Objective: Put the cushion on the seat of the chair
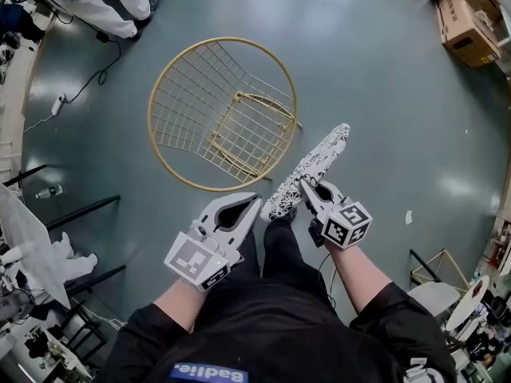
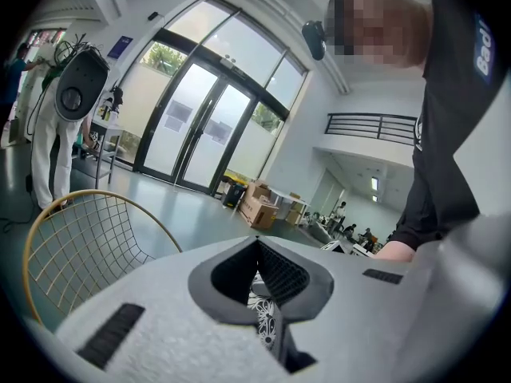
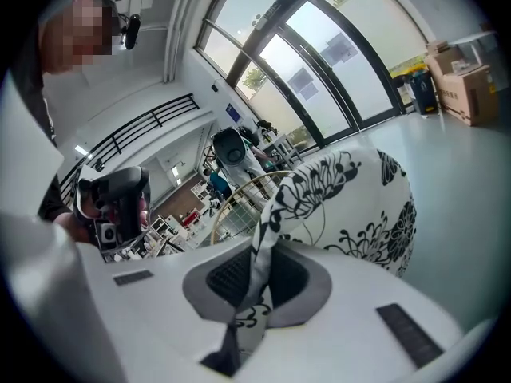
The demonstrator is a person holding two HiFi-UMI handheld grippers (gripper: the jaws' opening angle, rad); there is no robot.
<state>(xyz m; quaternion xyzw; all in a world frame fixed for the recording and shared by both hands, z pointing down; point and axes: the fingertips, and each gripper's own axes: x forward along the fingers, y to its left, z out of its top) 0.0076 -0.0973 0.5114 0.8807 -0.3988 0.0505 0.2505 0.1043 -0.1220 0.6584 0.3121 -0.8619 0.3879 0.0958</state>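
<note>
The setting is a large hall with a polished grey-green floor [image 1: 383, 94], tall glazed doors in the background and no raised surface in use; a round gold wire-mesh chair [image 1: 200, 94] stands on the floor directly ahead of the operator. The white cushion with a black floral print [image 1: 315, 166] hangs on edge, clear of the chair, to the near right of its hoop. The right gripper [image 1: 306, 186] has its jaws clamped on a fold of fabric at the cushion's lower part, and the right gripper view shows that fold pinched between the pads with the body of the cushion [image 3: 351, 190] rising beyond them. The left gripper [image 1: 255, 202] sits just beside the cushion's lower end; its jaws are drawn together at the tips with nothing between them, and patterned fabric shows only through the gap lower down. The step in hand appears to be carrying the cushion to the seat [image 1: 239, 126]. Procedure: carry the cushion over the hoop rim, not through it; rotate the right gripper so that the broad face turns downward; centre it over the mesh before lowering. A single-edge grip allows swing, so move slowly; use the left gripper to steady or flatten the free end; release only when the cushion lies flat on the seat.
</note>
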